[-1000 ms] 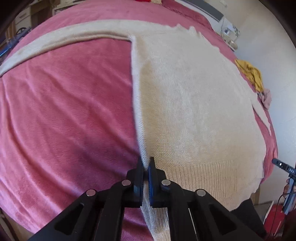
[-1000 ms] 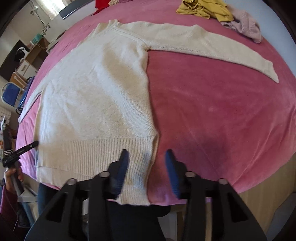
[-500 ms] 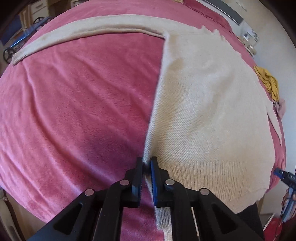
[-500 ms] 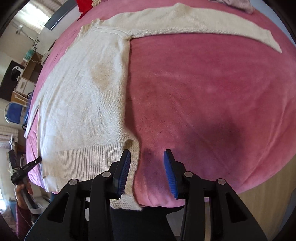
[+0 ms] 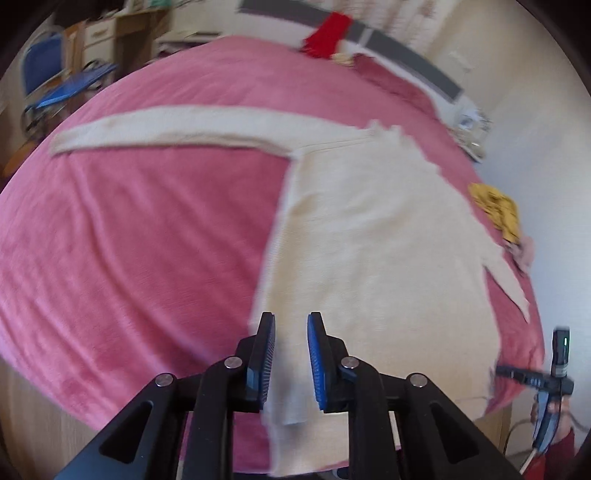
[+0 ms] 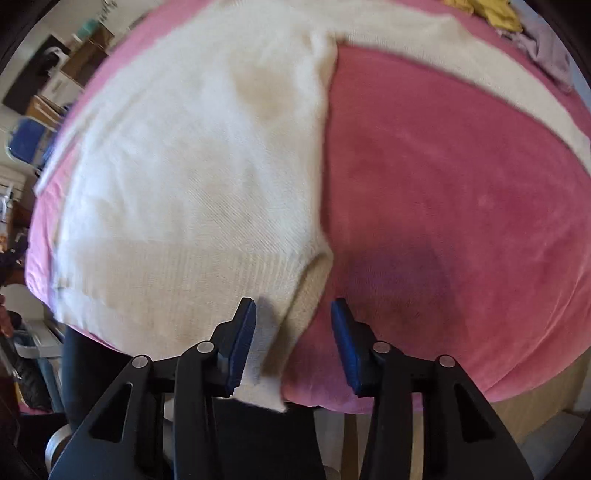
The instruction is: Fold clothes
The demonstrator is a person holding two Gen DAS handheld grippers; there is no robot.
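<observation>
A cream knit sweater lies flat on the pink blanket, both sleeves spread out sideways. My left gripper is open and holds nothing, just above the sweater's left hem corner. In the right wrist view the sweater fills the left half. My right gripper is open over the sweater's right hem corner, which is slightly turned up and hangs over the bed edge.
A yellow garment and a pale pink one lie at the bed's far right edge; they also show in the right wrist view. A red cloth lies at the headboard. A blue chair stands at the left.
My left gripper was shut on the sweater's left side edge and has opened, letting it go. The right gripper stayed open and moved closer over the right hem corner.
</observation>
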